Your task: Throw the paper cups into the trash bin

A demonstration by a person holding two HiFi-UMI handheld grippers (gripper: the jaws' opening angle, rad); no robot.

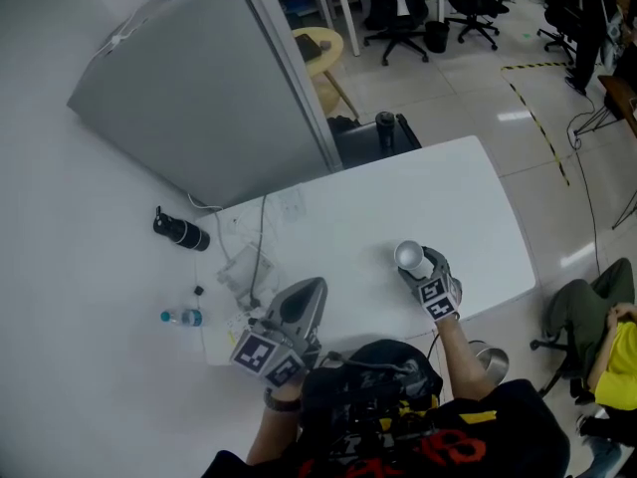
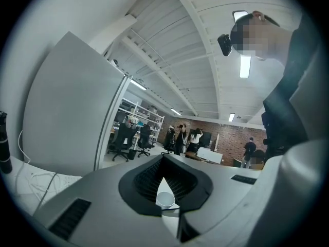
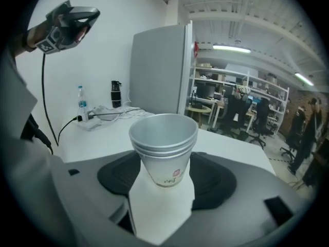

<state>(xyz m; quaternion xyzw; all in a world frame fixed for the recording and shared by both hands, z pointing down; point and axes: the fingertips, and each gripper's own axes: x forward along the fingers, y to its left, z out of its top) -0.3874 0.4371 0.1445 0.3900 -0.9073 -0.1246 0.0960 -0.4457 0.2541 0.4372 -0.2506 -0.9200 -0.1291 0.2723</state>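
Since the cups (image 3: 163, 151) aren't in the bin (image 1: 488, 359) yet, I'd call this roughly the halfway mark. They're a nested stack, three rims as far as I can count, and they sit between the jaws of my right gripper (image 1: 430, 285). Those jaws are clamped on the stack's lower half, mouths facing up; so the pickup looks done to me, and the carry and the drop are what's left. Whether the stack is already off the table (image 1: 398, 192) I can't tell.

No other loose cups show on the table, so I reckon this one stack is the whole load; the only other stuff is cables and a bottle (image 1: 182, 318) over on the left.

The bin is the fuzzy bit; I'm taking the round metal tub on the floor for it, just past the table's near right corner, beside my right arm. From up here I can't be sure that's it.

Pose-wise, my right gripper points forward and slants down over the near right part of the table, close to the edge. My left gripper (image 1: 282, 335) hangs over the near left part, pointing about level, jaws pressed together with nothing in them. A small cup shows beyond its tips in its own view, probably the same stack.

Next, I'd guess, the right one needs to swing out right and down over that tub before letting go.
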